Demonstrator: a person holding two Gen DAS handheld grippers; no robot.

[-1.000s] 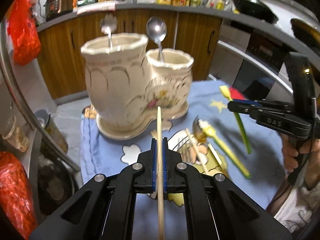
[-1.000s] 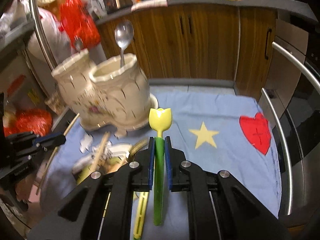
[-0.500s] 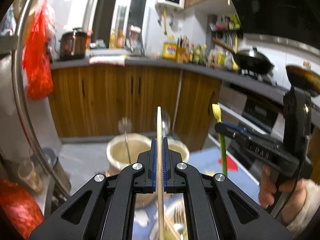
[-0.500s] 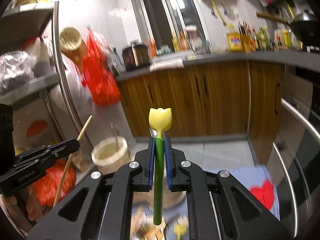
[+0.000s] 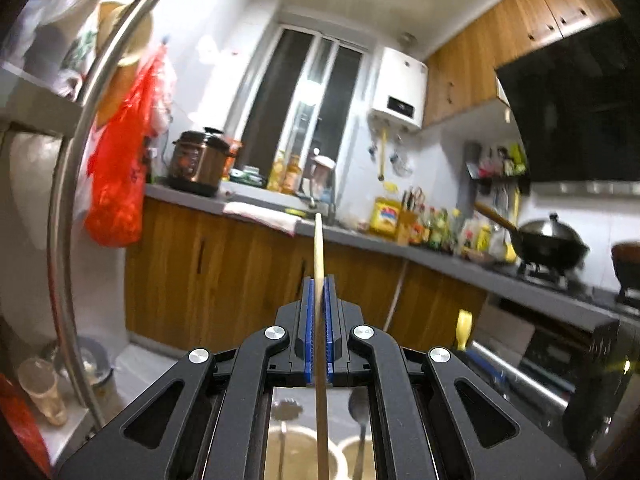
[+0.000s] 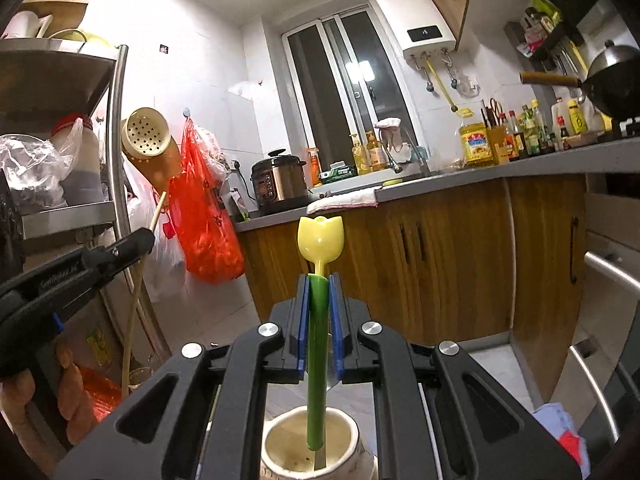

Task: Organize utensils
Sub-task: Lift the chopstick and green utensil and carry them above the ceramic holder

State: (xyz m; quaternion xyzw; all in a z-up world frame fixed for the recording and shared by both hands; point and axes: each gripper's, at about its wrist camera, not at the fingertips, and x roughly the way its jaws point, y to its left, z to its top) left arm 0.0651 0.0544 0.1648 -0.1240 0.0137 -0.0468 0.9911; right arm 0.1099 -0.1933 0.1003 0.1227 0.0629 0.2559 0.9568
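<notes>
My left gripper is shut on a wooden chopstick, held upright above the cream ceramic utensil holder. A fork and a spoon stand in its two cups. My right gripper is shut on a green-handled utensil with a yellow tulip end; its lower end hangs over the mouth of one holder cup. The left gripper also shows in the right wrist view, at the left, with the chopstick.
Wooden kitchen cabinets and a grey counter stand behind. A steel rack post and a red plastic bag are at the left. The blue cloth shows at the lower right.
Both grippers have tilted upward and risen, each with its utensil. The holder has dropped to the bottom of both views, and the green utensil's tip is now over a cup.
</notes>
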